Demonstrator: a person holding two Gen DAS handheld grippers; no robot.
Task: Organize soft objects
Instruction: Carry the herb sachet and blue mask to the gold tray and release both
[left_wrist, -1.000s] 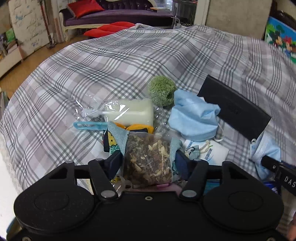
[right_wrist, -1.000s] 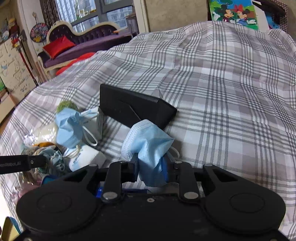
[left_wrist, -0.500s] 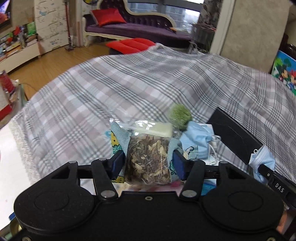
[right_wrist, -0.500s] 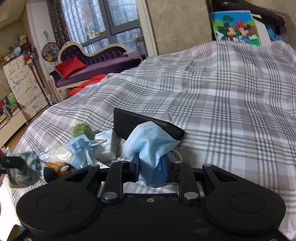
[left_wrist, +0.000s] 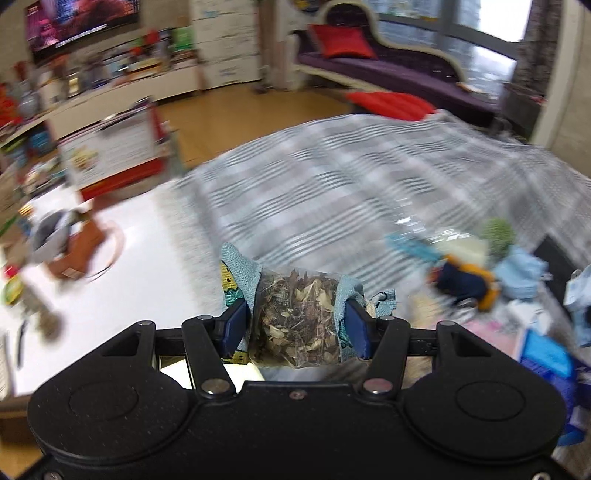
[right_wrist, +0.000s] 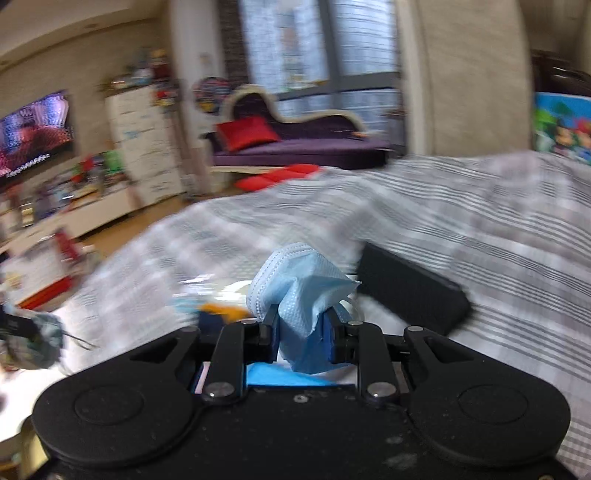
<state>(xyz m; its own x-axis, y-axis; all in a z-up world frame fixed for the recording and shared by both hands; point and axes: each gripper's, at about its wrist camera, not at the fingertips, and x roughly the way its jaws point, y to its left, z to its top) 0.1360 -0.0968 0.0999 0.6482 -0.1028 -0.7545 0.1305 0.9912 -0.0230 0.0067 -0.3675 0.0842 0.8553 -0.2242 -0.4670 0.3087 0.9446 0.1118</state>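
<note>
My left gripper (left_wrist: 295, 325) is shut on a sachet of dried herbs (left_wrist: 297, 321) with a light blue cloth edge, held up over the near edge of the plaid bedcover (left_wrist: 332, 177). In the right wrist view my right gripper (right_wrist: 301, 332) is shut on a crumpled blue face mask (right_wrist: 299, 291), also lifted above the bed. The same sachet (right_wrist: 35, 343) appears blurred at the far left of that view. On the bed to the right lie a green fuzzy ball (left_wrist: 498, 230), a pale packet (left_wrist: 461, 247), a navy and orange item (left_wrist: 465, 280) and another blue mask (left_wrist: 521, 271).
A black flat box (right_wrist: 410, 291) lies on the bedcover right of the mask. A white surface (left_wrist: 110, 295) left of the bed carries a brown item (left_wrist: 79, 253) and small clutter. A red and white box (left_wrist: 114, 147), wooden floor and a purple sofa (left_wrist: 388, 66) lie beyond.
Both grippers have risen and swung left with their loads. The pile on the bed has slid to the right in the left wrist view, and the white surface has come into sight.
</note>
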